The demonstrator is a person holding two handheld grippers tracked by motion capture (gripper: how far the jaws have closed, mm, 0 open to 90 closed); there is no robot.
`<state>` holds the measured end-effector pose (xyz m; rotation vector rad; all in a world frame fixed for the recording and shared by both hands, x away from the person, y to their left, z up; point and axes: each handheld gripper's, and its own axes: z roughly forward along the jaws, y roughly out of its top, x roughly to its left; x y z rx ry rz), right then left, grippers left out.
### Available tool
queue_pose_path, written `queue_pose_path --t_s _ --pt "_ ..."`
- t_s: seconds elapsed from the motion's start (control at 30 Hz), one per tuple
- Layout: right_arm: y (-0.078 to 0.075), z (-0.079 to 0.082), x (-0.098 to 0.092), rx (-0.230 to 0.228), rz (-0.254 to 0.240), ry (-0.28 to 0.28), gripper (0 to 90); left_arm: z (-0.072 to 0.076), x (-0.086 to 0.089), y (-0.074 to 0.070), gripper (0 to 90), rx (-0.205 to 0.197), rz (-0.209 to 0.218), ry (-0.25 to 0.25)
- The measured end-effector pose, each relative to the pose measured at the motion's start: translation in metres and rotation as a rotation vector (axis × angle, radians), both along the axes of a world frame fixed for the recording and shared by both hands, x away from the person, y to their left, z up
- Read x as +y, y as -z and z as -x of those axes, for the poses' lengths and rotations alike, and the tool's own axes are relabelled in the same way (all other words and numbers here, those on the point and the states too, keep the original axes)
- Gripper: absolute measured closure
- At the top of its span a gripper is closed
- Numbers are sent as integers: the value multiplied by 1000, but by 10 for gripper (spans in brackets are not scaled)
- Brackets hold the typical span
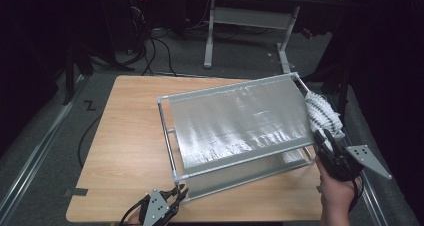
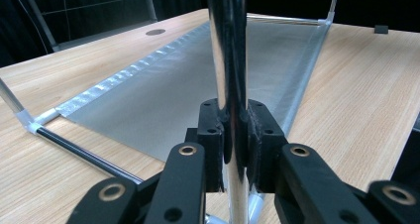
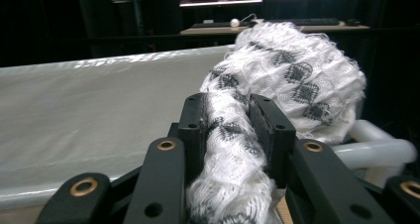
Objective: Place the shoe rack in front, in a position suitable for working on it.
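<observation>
My left gripper (image 2: 233, 135) is clamped on the rack's chrome upright post (image 2: 228, 60) at the table's 6 o'clock edge. My right gripper (image 3: 230, 130) pinches the white knitted cloth (image 1: 322, 113) at the rack's 3 o'clock end; its long axis runs toward 12, along the rack's end rail (image 1: 303, 88).

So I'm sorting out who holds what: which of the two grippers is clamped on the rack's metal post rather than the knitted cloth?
The left gripper, at the rack's near corner, is shut on the chrome post. The right gripper pinches the white patterned cloth.
</observation>
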<state>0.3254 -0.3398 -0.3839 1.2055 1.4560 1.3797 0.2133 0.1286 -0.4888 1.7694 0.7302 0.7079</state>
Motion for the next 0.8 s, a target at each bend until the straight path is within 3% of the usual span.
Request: queue_pose_path --t_s 0.47,0.8 --pt "-1 10 62 17 55 -187 714 0 0 0 787 -2 -2 -3" --pt "-2 29 126 17 102 -386 719 0 0 2 787 -14 3 -1"
